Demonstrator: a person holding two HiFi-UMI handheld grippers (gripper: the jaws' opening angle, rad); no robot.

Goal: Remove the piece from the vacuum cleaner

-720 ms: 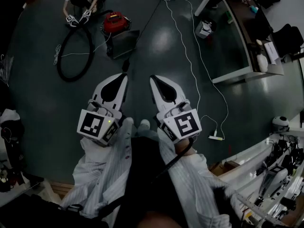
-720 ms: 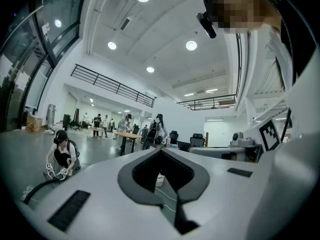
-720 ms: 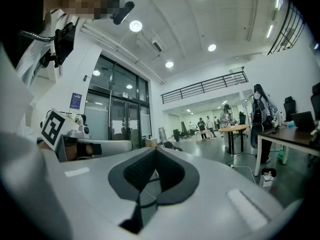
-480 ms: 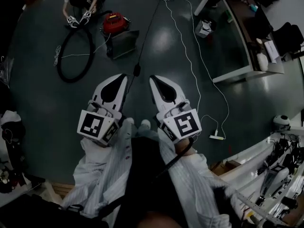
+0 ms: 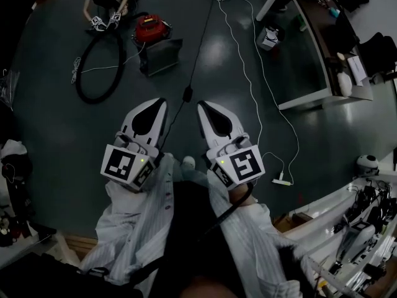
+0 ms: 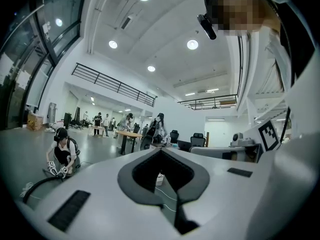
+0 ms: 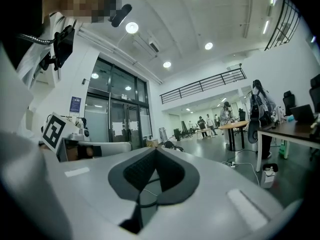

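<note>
Head view: the red vacuum cleaner sits far off on the floor. Walk closer first. Left gripper view: your left gripper has its jaws pressed together, empty. Right gripper view: your right gripper has its jaws clenched, empty; spread them before reaching.

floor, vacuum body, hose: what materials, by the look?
Floor: dark, glossy, mirrors ceiling lights; likely polished concrete or an epoxy coat.
Vacuum body: shiny red shell, plastic or painted metal, too small to tell.
Hose: matte black, lies in a loose loop, so flexible plastic or rubber.
</note>
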